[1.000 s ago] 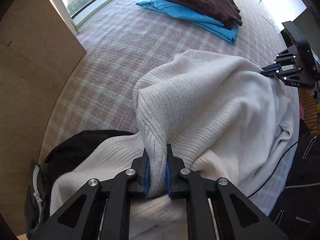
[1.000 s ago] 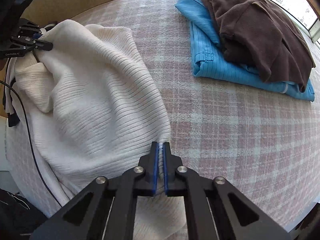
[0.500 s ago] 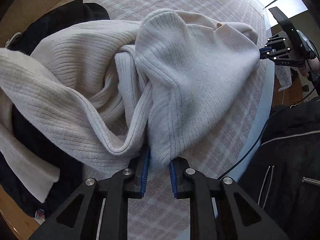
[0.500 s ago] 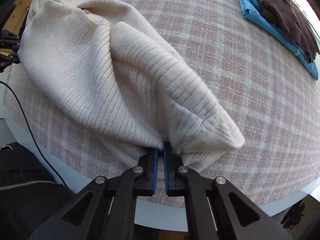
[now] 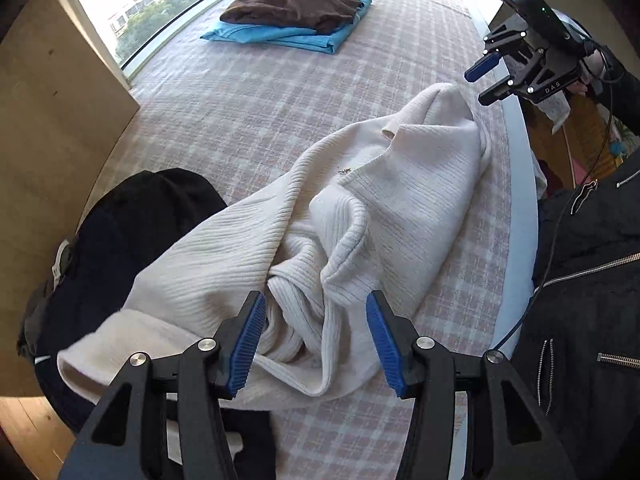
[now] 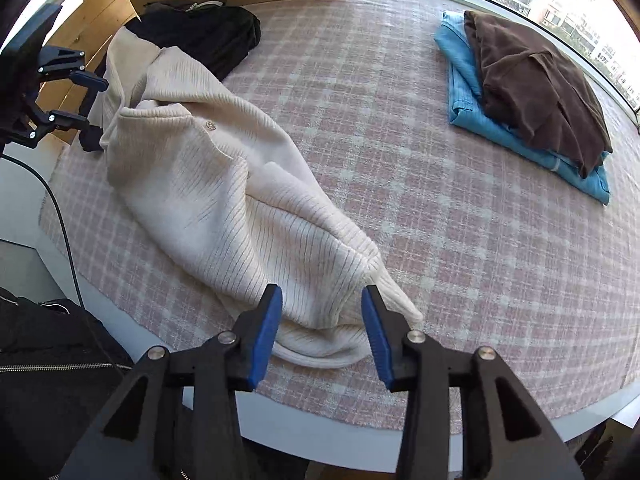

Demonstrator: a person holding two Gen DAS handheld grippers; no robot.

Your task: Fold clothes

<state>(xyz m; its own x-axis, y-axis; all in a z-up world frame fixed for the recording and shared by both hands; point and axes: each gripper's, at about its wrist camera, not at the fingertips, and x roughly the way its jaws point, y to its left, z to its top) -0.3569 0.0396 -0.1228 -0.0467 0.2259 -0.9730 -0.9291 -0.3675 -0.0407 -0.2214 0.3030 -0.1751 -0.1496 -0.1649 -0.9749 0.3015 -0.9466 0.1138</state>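
A cream ribbed sweater (image 5: 400, 208) (image 6: 208, 184) lies crumpled on the pink plaid bed cover (image 5: 260, 112) (image 6: 460, 240), near its front edge. My left gripper (image 5: 316, 320) hovers over one bunched end. Its jaws are opening and the blue pads (image 5: 248, 336) stand clear of the knit below. My right gripper (image 6: 320, 312) hangs above the other end, its jaws also opening with nothing pressed between them. Each gripper shows in the other's view, the right gripper (image 5: 480, 86) and the left gripper (image 6: 94, 110), both spread.
A folded brown garment (image 5: 296, 0) (image 6: 536, 76) rests on a folded blue one (image 5: 280, 38) (image 6: 460, 80) by the window. A black garment (image 5: 132, 220) (image 6: 208, 36) lies beside a wooden board (image 5: 52, 100). A person's black zip jacket (image 5: 580, 280) (image 6: 48, 360) is at the bed's edge.
Both grippers were shut on the sweater and held it up. They have let go and their jaws now stand apart, with the sweater dropped in a heap on the cover.
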